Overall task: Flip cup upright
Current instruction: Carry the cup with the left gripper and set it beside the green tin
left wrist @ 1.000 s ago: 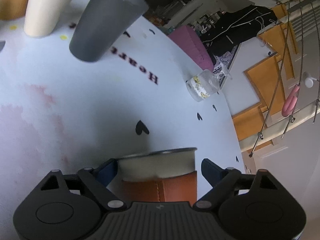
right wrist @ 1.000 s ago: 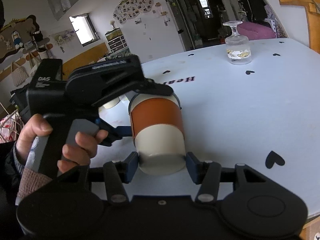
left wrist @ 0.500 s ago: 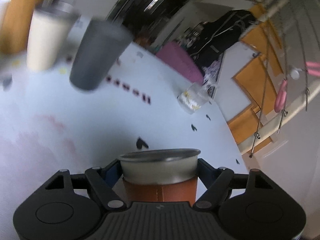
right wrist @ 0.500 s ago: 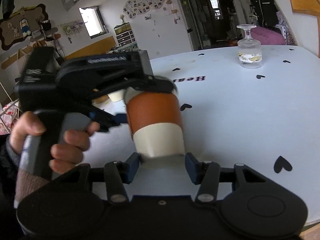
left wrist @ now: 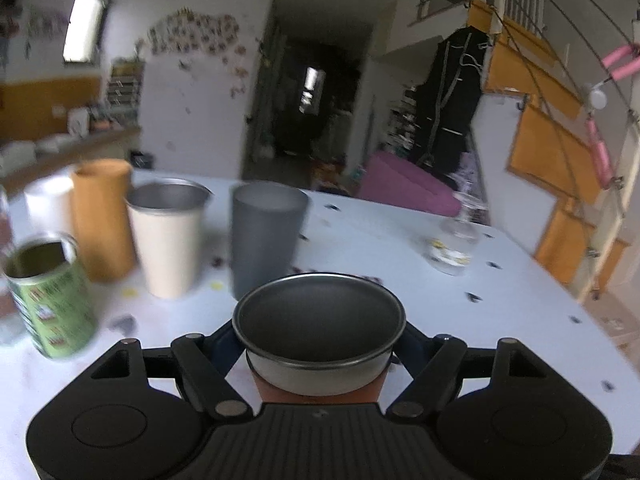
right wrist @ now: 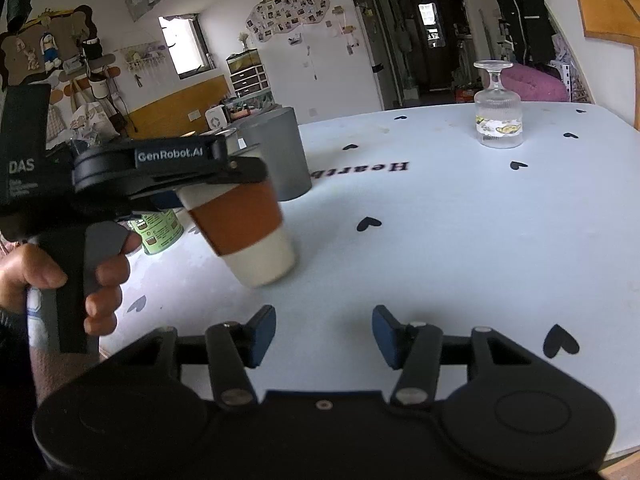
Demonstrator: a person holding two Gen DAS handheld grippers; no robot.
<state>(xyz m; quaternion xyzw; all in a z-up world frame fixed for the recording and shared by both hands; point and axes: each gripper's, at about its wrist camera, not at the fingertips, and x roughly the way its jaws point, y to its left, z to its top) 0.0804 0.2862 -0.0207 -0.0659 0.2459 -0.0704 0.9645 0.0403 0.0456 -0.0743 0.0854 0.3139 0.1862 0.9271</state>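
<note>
My left gripper (left wrist: 318, 340) is shut on the cup (left wrist: 318, 324), a cream metal cup with a brown sleeve. In the left wrist view its open mouth faces the camera. In the right wrist view the cup (right wrist: 248, 228) is tilted, rim up and left inside the left gripper (right wrist: 224, 184), its base low over the white table (right wrist: 460, 240). My right gripper (right wrist: 324, 330) is open and empty, just in front of the cup and apart from it.
A grey cup (left wrist: 266, 236), a cream metal cup (left wrist: 168, 236), an orange cylinder (left wrist: 102, 220) and a green can (left wrist: 48, 296) stand at the left of the table. An upside-down glass (right wrist: 498, 114) stands at the far right.
My left gripper has turned the cup from rim-down toward rim-up, tilting its view up to the room. My right gripper has let go of the cup's base and drawn back.
</note>
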